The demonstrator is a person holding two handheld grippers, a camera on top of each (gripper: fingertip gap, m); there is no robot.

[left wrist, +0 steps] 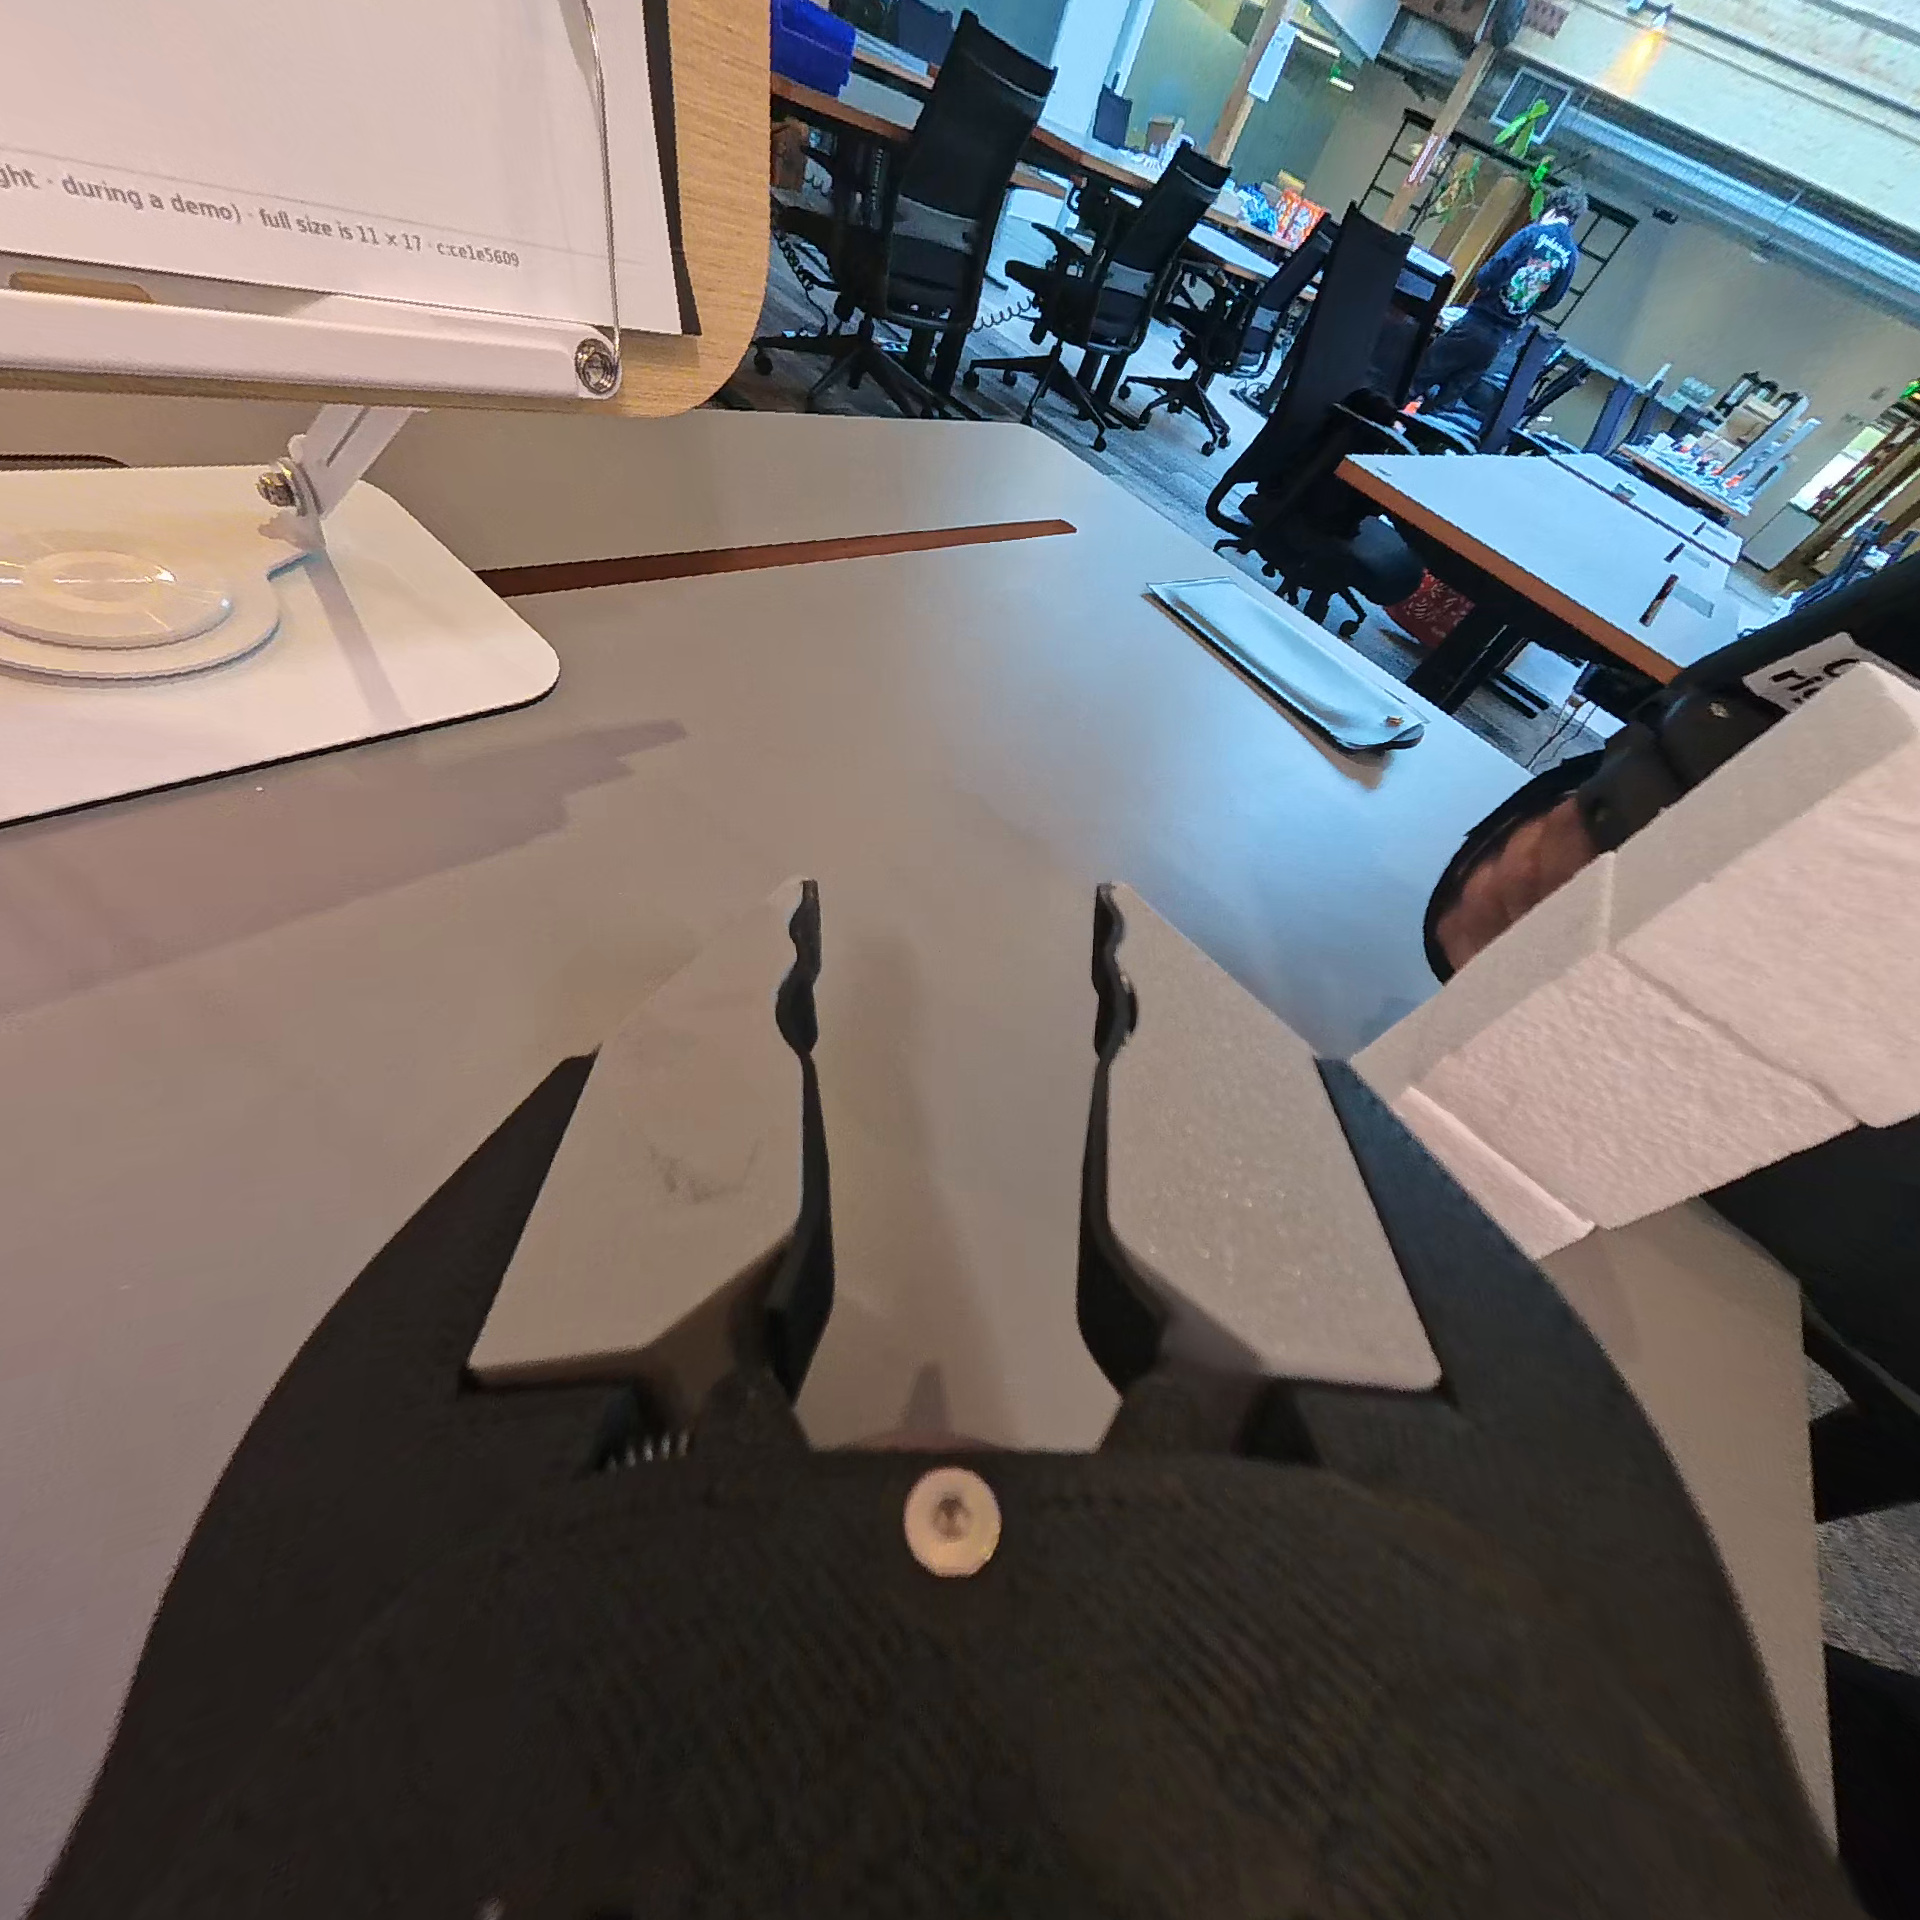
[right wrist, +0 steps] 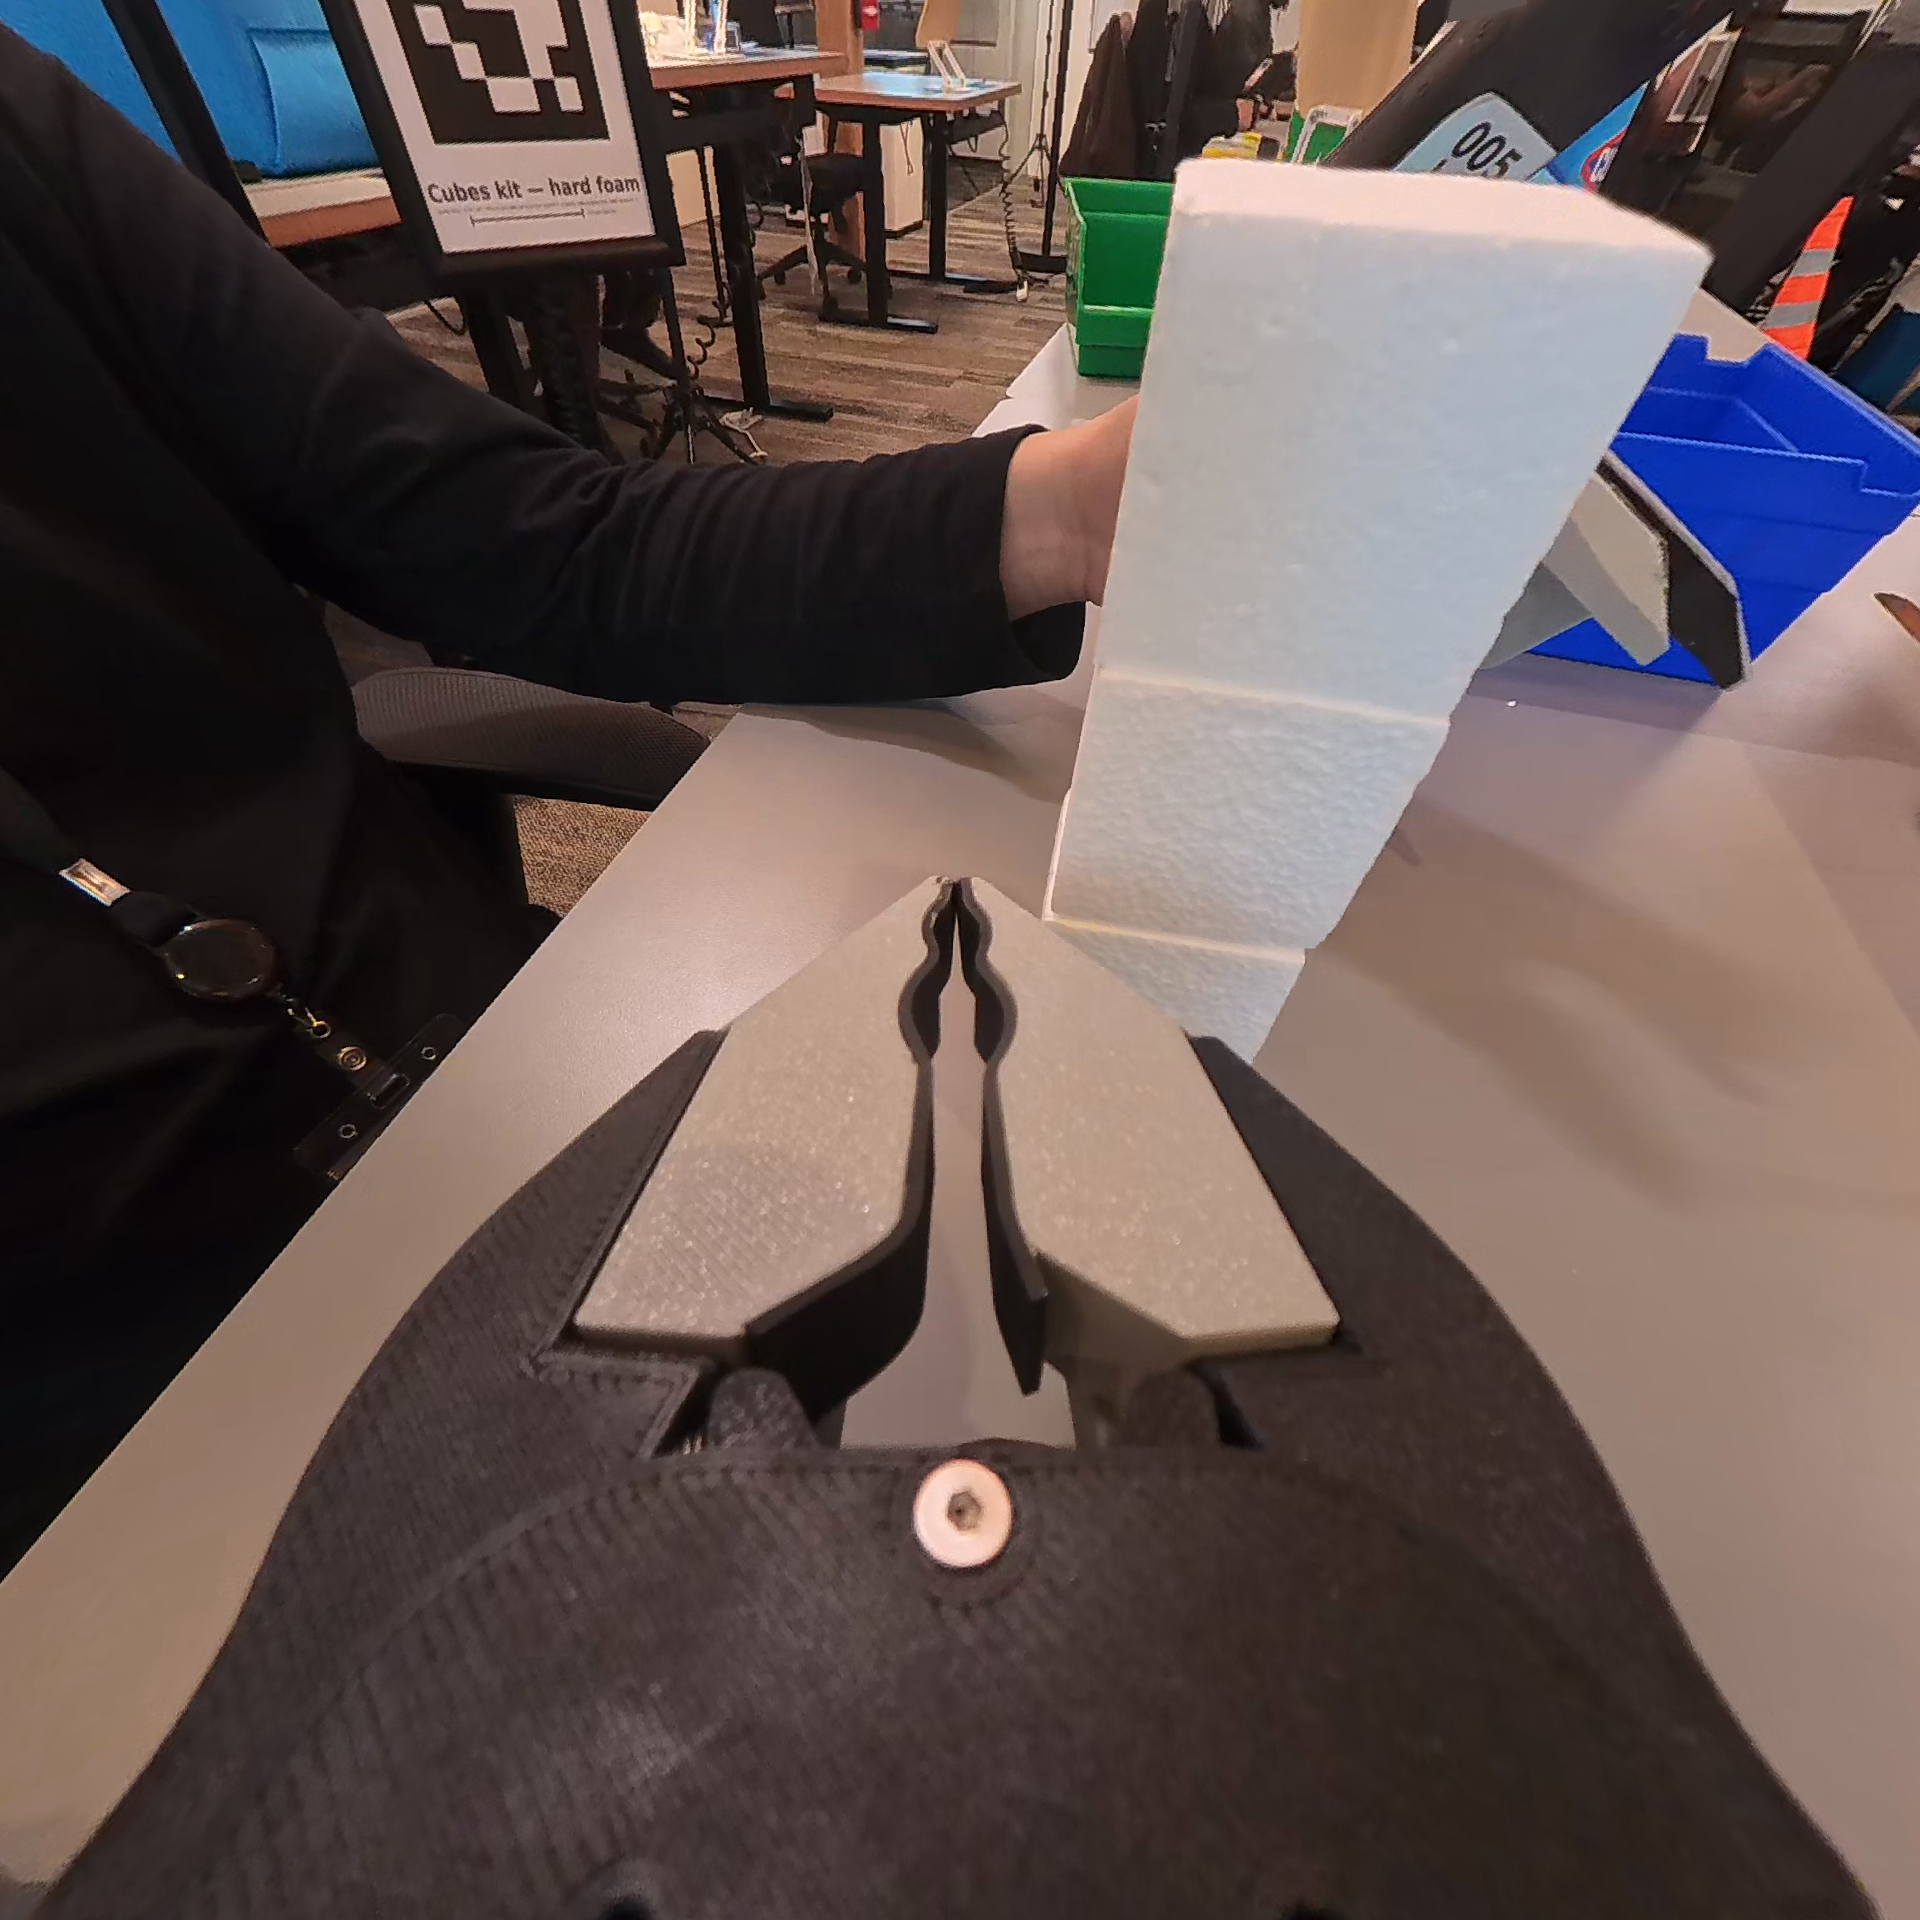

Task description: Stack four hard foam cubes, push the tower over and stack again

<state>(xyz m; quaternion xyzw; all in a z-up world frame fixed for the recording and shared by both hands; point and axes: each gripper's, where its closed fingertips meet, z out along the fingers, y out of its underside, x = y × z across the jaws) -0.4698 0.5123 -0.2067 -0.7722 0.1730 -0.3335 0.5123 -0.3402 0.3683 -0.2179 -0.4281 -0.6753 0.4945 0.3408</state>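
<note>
White foam cubes (right wrist: 1340,540) stand stacked as a tower on the grey table (right wrist: 1558,1143), just beyond and to the right of the right gripper (right wrist: 956,883) in the right wrist view; seams mark at least three blocks there, the upper stretch looks tall enough for two, and the stack leans a little to the right with small offsets at the seams. That right gripper is closed, its fingertips meeting with nothing between them, and it sits low over the table close to the tower's base without clearly touching it. Behind the tower a person's hand (right wrist: 1060,509) in a black sleeve (right wrist: 623,551) reaches in from the left, and on the tower's far right side the grey and black fingers of the other gripper (right wrist: 1621,582) show. A blue bin (right wrist: 1787,488) and a green bin (right wrist: 1117,270) sit farther back. In the left wrist view the left gripper (left wrist: 956,894) has its jaws parted with only bare tabletop between them, gripping nothing; the foam tower (left wrist: 1704,987) appears at the right edge, tilted in the frame. A white stand (left wrist: 312,665) holding a printed sheet sits on the far left of the table, and a flat grey tray (left wrist: 1288,665) lies farther off
</note>
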